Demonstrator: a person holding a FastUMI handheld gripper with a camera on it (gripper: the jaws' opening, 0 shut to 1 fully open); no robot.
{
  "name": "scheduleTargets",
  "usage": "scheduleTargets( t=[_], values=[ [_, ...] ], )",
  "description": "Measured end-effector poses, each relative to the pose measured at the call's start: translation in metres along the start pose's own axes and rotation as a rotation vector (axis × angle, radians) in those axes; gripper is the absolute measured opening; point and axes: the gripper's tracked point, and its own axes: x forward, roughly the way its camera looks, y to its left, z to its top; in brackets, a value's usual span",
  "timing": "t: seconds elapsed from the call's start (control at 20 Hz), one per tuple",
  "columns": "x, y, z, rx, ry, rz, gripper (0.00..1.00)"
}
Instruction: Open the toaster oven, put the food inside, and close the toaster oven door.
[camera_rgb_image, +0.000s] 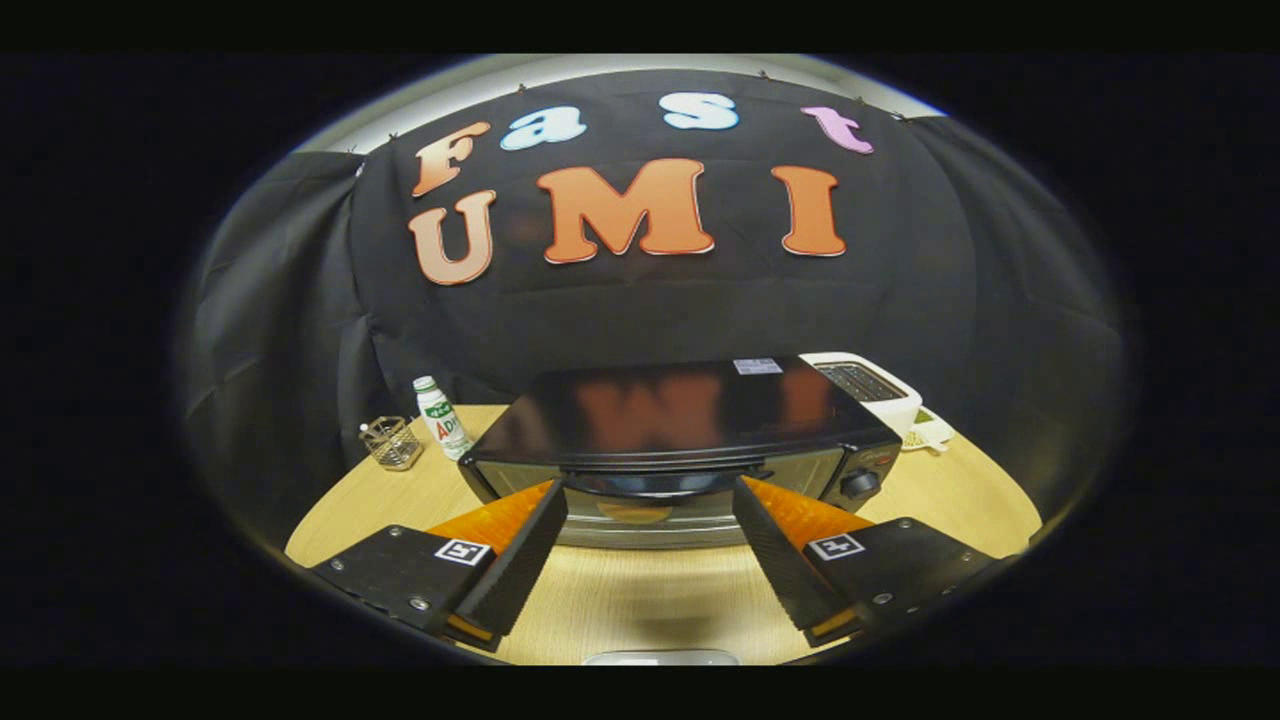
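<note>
A black toaster oven (680, 405) stands on the wooden table (640, 600), straight ahead of me. Its glass door (640, 510) looks upright and shut, and a dark handle runs along the door's top edge. Through the glass an orange-brown shape (635, 513) shows dimly; I cannot tell whether it is food or a reflection. My gripper (650, 487) is open, its fingertips level with the handle, one on each side of the handle's middle. Nothing is held between the fingers, and I cannot tell if they touch the door.
A white slot toaster (865, 385) sits behind the oven on the right, with a small pale item (928, 436) beside it. Left of the oven stand a small white bottle (441, 418) and a wire basket (391, 443). A pale flat object (660, 657) lies nearest me.
</note>
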Motion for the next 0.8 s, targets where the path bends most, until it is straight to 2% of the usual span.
scheduleTargets(
  t=[0.3,0.55,0.8],
  values=[
    [-0.029,-0.013,0.073,-0.042,-0.101,-0.014,0.99],
    [-0.075,-0.027,0.158,-0.075,-0.211,-0.028,0.99],
    [-0.124,-0.046,0.219,-0.055,-0.288,-0.041,0.99]
  ],
)
